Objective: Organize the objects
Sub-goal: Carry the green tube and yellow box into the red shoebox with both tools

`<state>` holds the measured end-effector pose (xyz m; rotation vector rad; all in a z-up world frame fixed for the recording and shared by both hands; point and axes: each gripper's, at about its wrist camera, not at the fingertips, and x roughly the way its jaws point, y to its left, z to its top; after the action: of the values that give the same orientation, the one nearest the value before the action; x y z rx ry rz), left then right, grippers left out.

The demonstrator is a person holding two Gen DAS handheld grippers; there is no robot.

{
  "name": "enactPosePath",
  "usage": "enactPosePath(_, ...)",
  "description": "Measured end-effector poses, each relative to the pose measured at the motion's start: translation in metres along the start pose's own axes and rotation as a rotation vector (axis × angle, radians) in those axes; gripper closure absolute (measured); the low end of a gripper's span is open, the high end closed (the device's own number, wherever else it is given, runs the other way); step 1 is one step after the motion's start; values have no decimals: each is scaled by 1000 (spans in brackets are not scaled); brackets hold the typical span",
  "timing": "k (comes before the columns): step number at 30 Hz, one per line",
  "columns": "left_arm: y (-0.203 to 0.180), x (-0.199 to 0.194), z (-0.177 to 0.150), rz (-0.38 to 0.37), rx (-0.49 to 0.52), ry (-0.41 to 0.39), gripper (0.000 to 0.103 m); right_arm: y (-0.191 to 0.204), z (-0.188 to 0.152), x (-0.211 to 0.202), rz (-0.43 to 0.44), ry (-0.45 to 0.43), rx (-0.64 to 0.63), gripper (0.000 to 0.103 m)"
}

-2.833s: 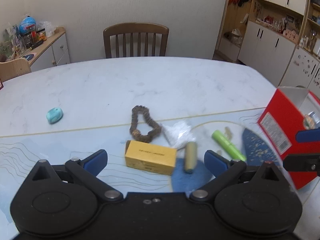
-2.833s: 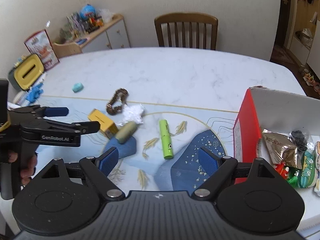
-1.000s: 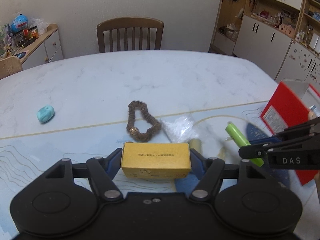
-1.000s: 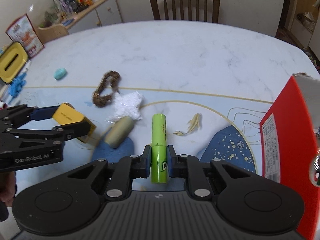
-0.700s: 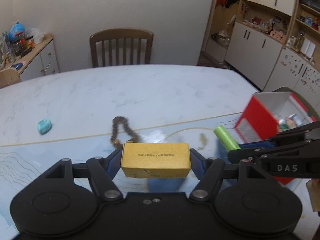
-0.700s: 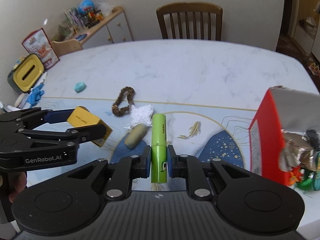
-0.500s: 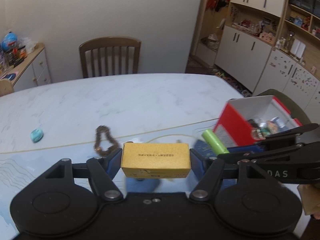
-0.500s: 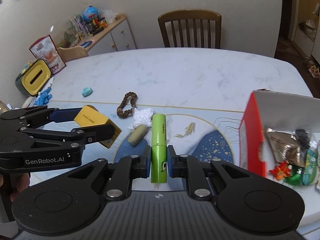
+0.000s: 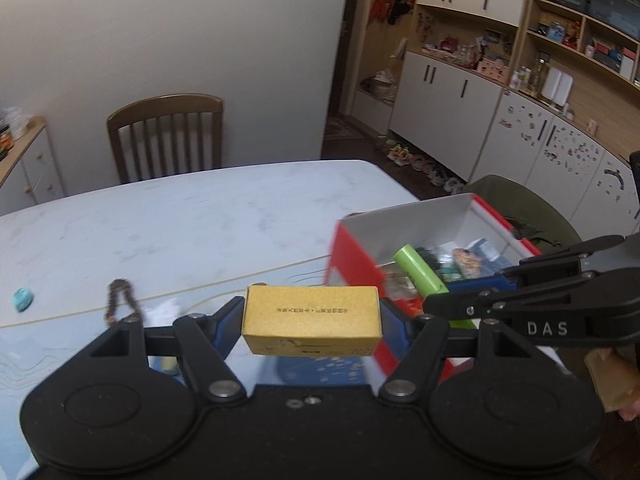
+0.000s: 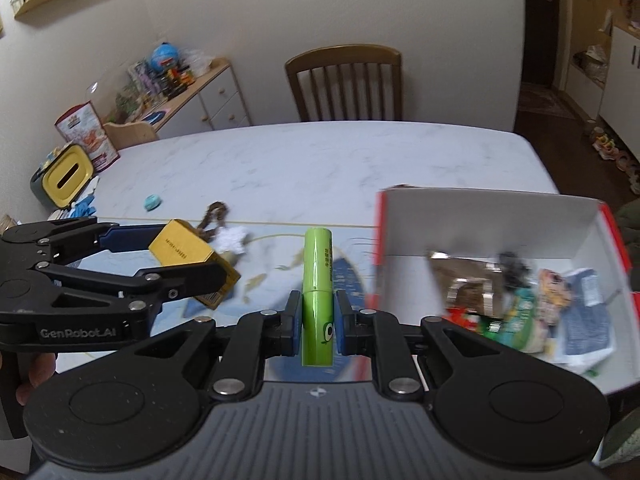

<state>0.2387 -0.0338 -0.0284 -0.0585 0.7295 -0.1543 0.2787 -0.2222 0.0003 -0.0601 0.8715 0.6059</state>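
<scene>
Since a moment ago I've swung both loads toward the red box (image 9: 352, 256): my left gripper (image 9: 312, 316) clamps the yellow carton (image 9: 311, 318), my right gripper (image 10: 317, 322) pinches the green tube (image 10: 317, 280). Bracelet (image 9: 120, 300), teal lump (image 9: 22, 299) remain on the table (image 9: 180, 216).

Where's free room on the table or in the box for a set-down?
Bare marble on the table from the chair to the gold line. Red box: back strip by its white wall bare, front crowded with packets. Bracelet and white wad crowd the mat.
</scene>
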Motion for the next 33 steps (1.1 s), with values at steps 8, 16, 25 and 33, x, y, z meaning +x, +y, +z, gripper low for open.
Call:
enactPosePath(8,-56,22,7,-25,37,13,34,-69,-8,-23,-51,-12,43,88)
enactPosePath(16,-103,56,15,-48,74,51,34,-131,-12,-31,-110,-18,64,88)
enactPosePath(25,-138,102,19,-31,105,140,34,-181,-8,-19,-131,1,91,88)
enactPosePath(33,-147,146,17,9,100,245,34,-195,-2,15,-113,45,84,88)
